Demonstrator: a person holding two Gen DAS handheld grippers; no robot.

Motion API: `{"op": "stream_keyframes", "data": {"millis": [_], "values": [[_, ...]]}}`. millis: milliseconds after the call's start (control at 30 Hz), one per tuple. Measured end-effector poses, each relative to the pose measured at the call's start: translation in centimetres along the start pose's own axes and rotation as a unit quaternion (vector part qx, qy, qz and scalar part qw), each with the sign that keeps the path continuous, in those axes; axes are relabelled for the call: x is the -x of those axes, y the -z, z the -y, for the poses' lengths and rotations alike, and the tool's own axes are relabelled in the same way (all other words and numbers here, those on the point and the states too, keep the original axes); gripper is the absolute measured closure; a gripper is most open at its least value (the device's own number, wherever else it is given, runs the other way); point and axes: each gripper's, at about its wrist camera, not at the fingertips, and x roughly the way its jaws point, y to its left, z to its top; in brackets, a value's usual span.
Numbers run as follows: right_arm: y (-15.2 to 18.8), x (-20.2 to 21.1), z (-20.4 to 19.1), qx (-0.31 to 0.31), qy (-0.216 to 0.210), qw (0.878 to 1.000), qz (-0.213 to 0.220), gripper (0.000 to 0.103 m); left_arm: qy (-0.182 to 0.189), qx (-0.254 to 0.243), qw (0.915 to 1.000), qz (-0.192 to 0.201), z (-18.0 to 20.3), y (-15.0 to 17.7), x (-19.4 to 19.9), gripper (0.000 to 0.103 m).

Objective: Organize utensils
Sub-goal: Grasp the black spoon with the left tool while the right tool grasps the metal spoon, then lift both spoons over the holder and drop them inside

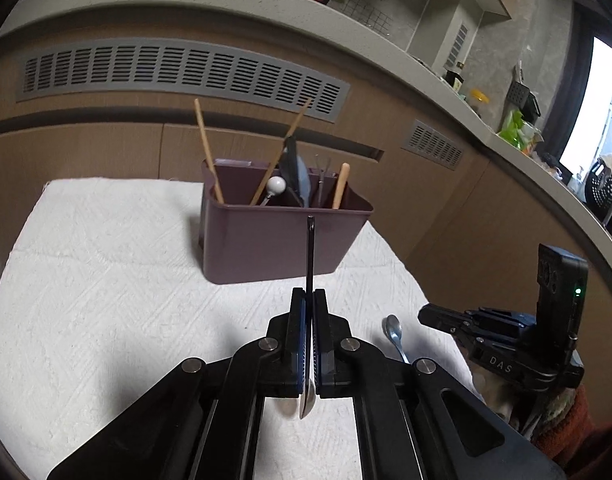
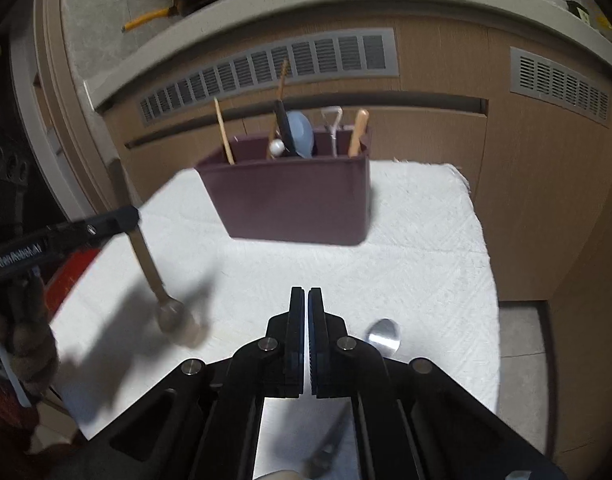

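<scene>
One spoon point(image 1: 310, 264) we are gripping in left tongs point(image 1: 309, 296), carrying toward caddy point(image 1: 282, 240) at 12 o'clock; right tongs point(image 2: 308, 294) closed, empty; second spoon point(image 2: 383, 338) waiting on worktop point(image 1: 106, 280).

White textured cloth point(image 1: 106, 280): bare and passable left of and before the maroon plastic utensil caddy point(image 1: 282, 240). Obstacles: upright wooden chopsticks point(image 1: 205, 152), a white ball-ended utensil point(image 1: 275, 186) and a wooden handle point(image 1: 340, 186) project above the caddy's rim; a metal spoon point(image 2: 383, 336) lies near the cloth's right front edge.
</scene>
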Motion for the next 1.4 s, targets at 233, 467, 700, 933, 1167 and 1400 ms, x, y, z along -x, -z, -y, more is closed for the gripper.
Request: {"op": "stream_keyframes", "data": {"millis": [233, 467, 700, 933, 1167, 1400], "values": [[2.8, -2.1, 3.6, -0.029, 0.039, 0.996, -0.075, 0.081, 0.005, 0.032, 0.9995, -0.006, -1.7, 0.6, -0.5, 0.101], [3.7, -4.8, 4.3, -0.084, 0.047, 0.991, -0.092, 0.069, 0.004, 0.032, 0.9995, -0.004, -1.8, 1.1, -0.1, 0.101], [2.5, -7.1, 1.7, 0.003, 0.123, 0.988, -0.095, 0.077, 0.002, 0.034, 0.9994, -0.004, -1.7, 1.2, 0.2, 0.100], [0.8, -2.7, 0.3, 0.017, 0.087, 0.996, -0.007, 0.077, 0.001, 0.028, 0.9996, -0.004, -1.2, 1.2, 0.4, 0.101], [-0.4, -0.1, -0.6, 0.014, 0.072, 0.996, 0.045, 0.077, 0.002, 0.019, 0.9998, -0.003, -0.7, 1.1, 0.7, 0.100], [-1.3, 0.0, -0.5, -0.013, 0.048, 0.997, 0.064, 0.077, -0.001, 0.020, 0.9998, 0.004, -0.9, 0.4, 0.7, 0.101]]}}
